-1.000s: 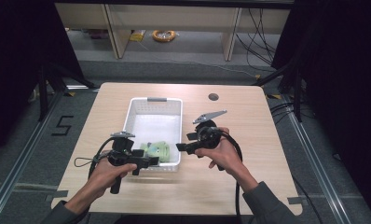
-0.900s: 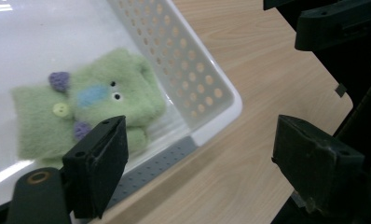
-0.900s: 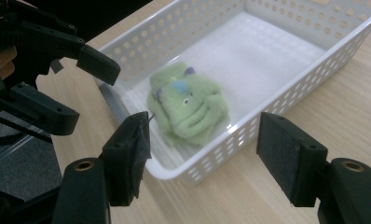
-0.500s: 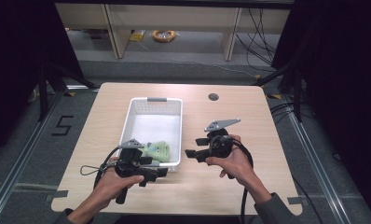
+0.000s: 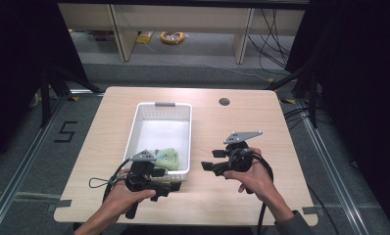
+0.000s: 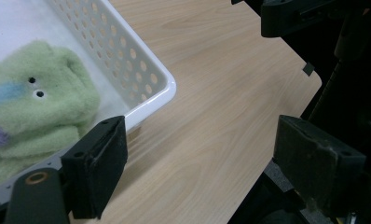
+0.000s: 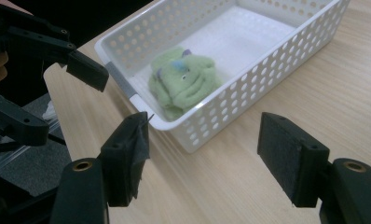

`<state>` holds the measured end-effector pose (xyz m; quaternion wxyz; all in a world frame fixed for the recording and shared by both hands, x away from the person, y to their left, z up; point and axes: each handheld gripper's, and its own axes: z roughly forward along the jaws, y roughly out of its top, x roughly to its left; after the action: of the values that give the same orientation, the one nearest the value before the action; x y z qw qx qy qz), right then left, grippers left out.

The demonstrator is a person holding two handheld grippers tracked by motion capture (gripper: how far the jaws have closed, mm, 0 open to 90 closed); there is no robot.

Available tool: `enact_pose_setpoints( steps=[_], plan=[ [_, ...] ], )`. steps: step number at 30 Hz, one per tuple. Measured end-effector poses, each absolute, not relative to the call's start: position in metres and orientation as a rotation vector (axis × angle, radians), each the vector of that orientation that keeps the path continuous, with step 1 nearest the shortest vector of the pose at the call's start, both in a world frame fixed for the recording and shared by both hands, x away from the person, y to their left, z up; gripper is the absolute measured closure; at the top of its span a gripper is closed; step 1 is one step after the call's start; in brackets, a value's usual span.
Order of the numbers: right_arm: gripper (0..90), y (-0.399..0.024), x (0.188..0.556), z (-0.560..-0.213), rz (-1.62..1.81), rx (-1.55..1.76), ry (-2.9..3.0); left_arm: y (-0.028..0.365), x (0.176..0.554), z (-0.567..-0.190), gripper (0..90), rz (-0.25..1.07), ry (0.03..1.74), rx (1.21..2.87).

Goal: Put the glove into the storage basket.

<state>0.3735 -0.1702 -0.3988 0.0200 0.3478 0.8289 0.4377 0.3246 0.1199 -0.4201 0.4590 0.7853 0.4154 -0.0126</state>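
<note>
A white perforated basket [image 5: 149,113] stands lengthwise on the wooden table [image 5: 261,117], slightly left of centre. A green plush toy [image 5: 166,159] lies inside the basket at its near end, against the near wall; in the right gripper view it shows two small eyes and blue and purple patches. The left gripper [image 5: 169,187] is held in the left hand [image 5: 119,196] at the basket's near edge, its body just in front of the near wall. In the left gripper view its jaws stand wide apart with nothing between them, above bare table beside the basket's corner. The right gripper [image 5: 208,160] is held in the right hand [image 5: 255,177] to the right of the basket, clear of it and pointing toward it. In the right gripper view its jaws are likewise spread wide and empty, with the basket's near corner and the toy ahead of them.
</note>
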Motion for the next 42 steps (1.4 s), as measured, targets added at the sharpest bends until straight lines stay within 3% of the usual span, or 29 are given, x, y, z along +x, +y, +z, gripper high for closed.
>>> enact_pose_setpoints(
  steps=[42],
  plan=[
    [32.2, -0.201, 0.335, -0.434, 1.433, 1.036, 2.542, 0.100, 0.300, -0.453, 17.2, -0.048, 0.937, 1.963]
  ],
)
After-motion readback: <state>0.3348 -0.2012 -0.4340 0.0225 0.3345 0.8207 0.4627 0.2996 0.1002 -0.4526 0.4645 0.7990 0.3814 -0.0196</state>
